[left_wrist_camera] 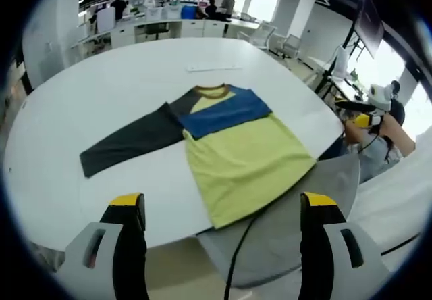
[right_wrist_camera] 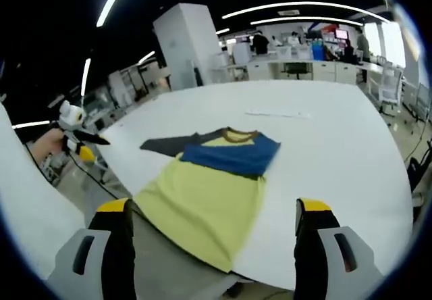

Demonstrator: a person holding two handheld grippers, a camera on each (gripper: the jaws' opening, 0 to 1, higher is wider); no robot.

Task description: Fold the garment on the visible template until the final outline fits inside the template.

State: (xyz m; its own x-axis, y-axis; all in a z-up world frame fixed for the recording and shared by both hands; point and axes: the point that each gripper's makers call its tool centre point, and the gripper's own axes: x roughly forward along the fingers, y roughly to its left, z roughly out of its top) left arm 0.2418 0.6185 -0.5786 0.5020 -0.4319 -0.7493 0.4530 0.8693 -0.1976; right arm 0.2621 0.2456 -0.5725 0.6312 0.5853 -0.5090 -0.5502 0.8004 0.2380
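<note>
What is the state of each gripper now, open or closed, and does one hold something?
Left gripper: open, holding nothing, above the table edge near the shirt.
Right gripper: open, holding nothing.

Bright ceiling strips, fisheye-warped edges

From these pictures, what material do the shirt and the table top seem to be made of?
Shirt: looks like a soft knit fabric, matt, in yellow, blue and dark grey; it lies flat and limp, and its hem droops over the table edge. Table: a hard, smooth white top, probably laminate or painted board, with only a faint sheen; the exact material cannot be told.
</note>
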